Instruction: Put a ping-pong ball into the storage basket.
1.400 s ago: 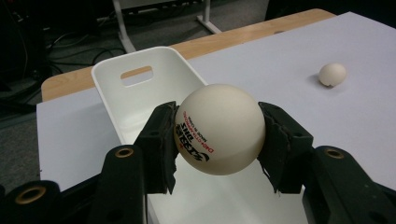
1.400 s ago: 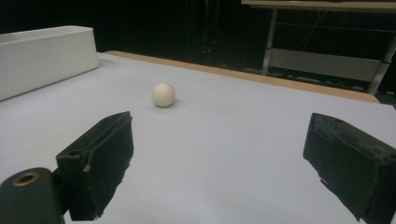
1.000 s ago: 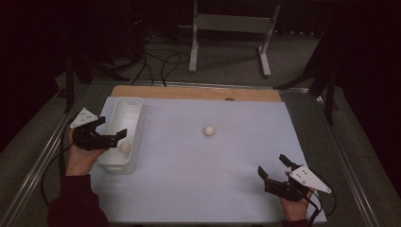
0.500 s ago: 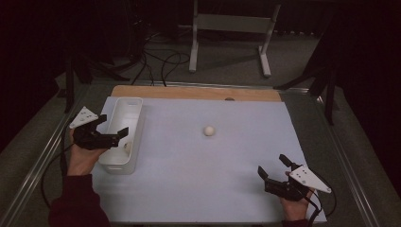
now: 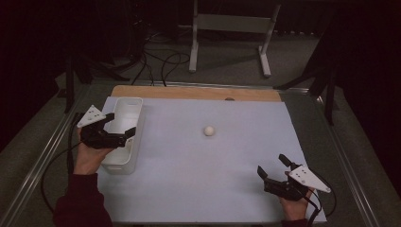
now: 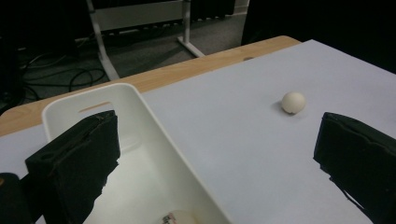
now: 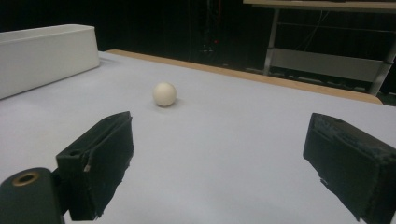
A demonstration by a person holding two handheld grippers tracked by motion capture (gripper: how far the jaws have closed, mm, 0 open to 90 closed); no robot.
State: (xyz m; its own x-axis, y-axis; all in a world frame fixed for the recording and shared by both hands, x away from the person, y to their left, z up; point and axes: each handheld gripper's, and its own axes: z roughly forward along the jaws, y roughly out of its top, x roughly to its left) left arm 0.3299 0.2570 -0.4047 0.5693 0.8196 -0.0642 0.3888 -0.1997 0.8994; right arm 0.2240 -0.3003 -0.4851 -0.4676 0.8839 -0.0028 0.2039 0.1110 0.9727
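The left gripper (image 5: 122, 126) hangs over the white tub (image 5: 124, 109), jaws wide — the right gripper (image 5: 273, 165), also wide, rests near, the ball (image 5: 209, 130) well apart.

The right gripper (image 7: 219, 172) sits low over the table (image 7: 224, 140), its two black jaws spread wide with nothing between them, one rising at the lower left and the other at the lower right. Beyond the left jaw, a little way off, a small cream ball (image 7: 164, 94) rests on the pale sheet, apart from both jaws. At the far left stands a white bin (image 7: 46, 53), well apart from the ball. A wooden edge (image 7: 261, 77) runs along the far side of the sheet, and behind it a grey metal stand (image 7: 327, 60) shows against the dark
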